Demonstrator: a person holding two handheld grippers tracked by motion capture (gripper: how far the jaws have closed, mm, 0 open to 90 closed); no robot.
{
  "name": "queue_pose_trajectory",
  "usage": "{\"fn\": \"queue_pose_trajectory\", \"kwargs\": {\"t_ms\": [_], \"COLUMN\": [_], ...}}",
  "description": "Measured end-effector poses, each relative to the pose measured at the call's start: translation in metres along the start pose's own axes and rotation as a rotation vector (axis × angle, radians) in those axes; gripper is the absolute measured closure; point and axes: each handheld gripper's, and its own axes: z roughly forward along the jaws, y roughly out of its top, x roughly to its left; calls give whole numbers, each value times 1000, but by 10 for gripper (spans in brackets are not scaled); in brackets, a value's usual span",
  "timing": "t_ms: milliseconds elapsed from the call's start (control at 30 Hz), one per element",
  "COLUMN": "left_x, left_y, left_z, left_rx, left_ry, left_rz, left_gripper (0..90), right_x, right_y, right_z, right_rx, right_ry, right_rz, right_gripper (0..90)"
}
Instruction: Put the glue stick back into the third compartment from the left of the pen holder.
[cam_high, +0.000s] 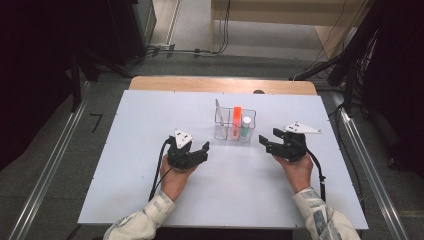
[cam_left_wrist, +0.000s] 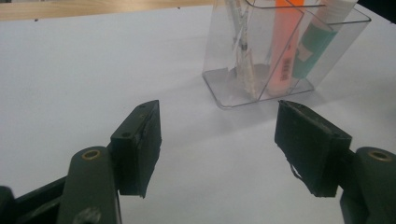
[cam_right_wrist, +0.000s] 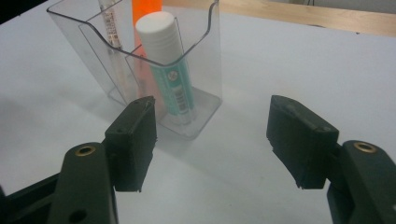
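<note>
Both grippers, left (cam_high: 206, 148) and right (cam_high: 263, 140), have open, empty jaws. Clear organizer (cam_high: 235, 125) with glue stick (cam_right_wrist: 168, 65) stands ahead, between them. Risk: one-sided contact could tip the light organizer.

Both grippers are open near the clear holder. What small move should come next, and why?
Probably ease the right gripper forward toward the glue stick. Its jaws stand open and empty, and the stick stands upright in the nearest compartment of the clear holder, white cap above the rim. The left gripper is open too.
</note>
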Motion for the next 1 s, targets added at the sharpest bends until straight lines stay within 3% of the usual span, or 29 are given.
{"fn": "queue_pose_trajectory", "kwargs": {"t_ms": [1000], "left_x": [32], "left_y": [-5], "left_z": [-15], "left_rx": [-8], "left_ry": [66], "left_rz": [-42], "left_gripper": [272], "right_x": [-14], "right_y": [-24], "right_z": [-19], "right_rx": [90], "right_ry": [-69], "right_rz": [-20], "right_gripper": [275]}}
